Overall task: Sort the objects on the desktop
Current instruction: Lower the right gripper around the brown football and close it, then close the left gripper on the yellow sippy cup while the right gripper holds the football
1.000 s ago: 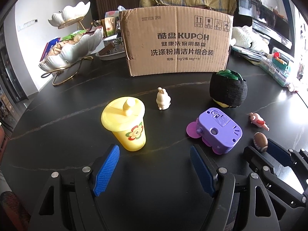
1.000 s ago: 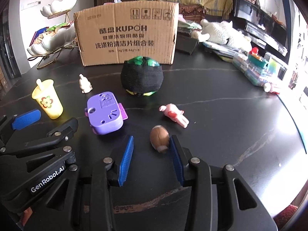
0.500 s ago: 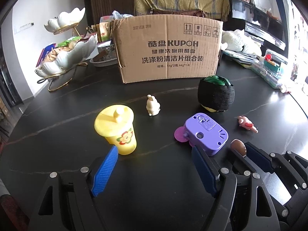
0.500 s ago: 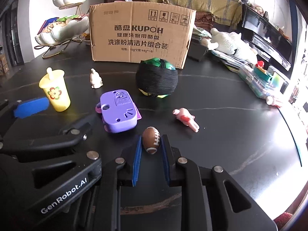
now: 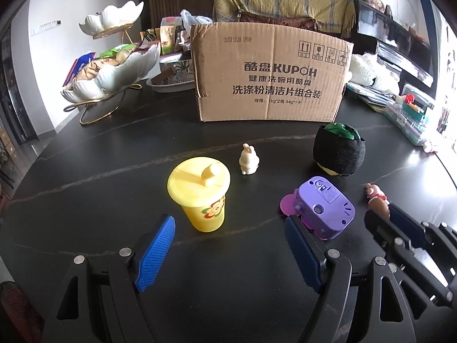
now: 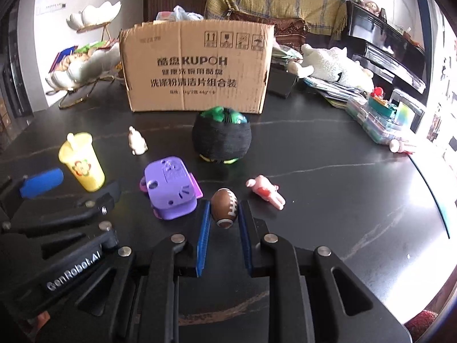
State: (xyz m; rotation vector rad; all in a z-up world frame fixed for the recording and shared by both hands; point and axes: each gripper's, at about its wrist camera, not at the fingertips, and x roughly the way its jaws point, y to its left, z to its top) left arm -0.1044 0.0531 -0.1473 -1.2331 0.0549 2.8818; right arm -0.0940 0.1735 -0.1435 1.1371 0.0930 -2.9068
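Note:
My right gripper [image 6: 224,214] is shut on a small brown toy football [image 6: 224,207], held a little above the dark table. The football [image 5: 378,205] shows at the right of the left wrist view. My left gripper [image 5: 230,228] is open and empty, just in front of a yellow lidded cup [image 5: 201,193] and a purple toy [image 5: 325,208]. A cream rabbit figure [image 5: 249,160], a black-wrapped ball [image 5: 338,150] and a pink pig figure [image 6: 265,191] lie on the table. An open cardboard box [image 5: 271,74] stands behind them.
A white shell-shaped tiered dish [image 5: 111,71] with snacks stands at the back left. Plush toys [image 6: 334,63], papers and clear plastic cases [image 6: 382,120] crowd the right edge of the table. A sofa with a plaid blanket [image 6: 271,0] is behind the box.
My right gripper closed on the football and lifted it slightly. Both grippers rose and drew back a little; the left stayed open.

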